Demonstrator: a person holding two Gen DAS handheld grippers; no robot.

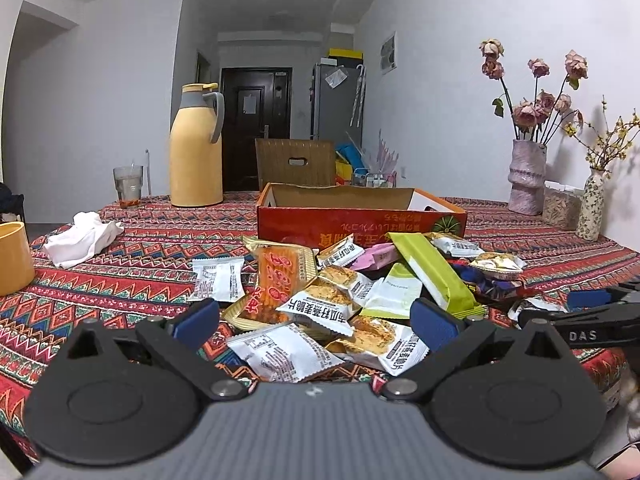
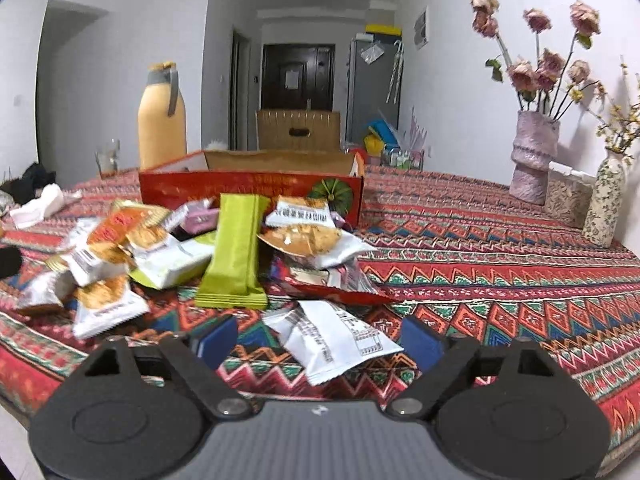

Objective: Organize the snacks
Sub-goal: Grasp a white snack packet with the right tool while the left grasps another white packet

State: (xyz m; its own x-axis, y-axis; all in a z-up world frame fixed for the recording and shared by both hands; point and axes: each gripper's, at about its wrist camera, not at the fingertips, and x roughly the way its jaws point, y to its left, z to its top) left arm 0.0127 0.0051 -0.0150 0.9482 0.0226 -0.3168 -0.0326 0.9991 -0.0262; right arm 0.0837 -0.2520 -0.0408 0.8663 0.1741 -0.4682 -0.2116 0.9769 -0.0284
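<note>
Jaws apart on left gripper and right gripper, empty. Snack packets heaped between and ahead; red box beyond, on bench.

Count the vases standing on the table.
2, both at the table's right edge by the wall: a tall pinkish vase holding dried roses, and a smaller floral-patterned vase with yellow sprigs, right of it, a clear container between them. None seem hidden.

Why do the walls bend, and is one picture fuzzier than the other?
Both views are fisheye, so walls curve near the edges. Left wrist view: snack packets look sharp. Right wrist view: the green packet and red box are smeared, likely by motion.
</note>
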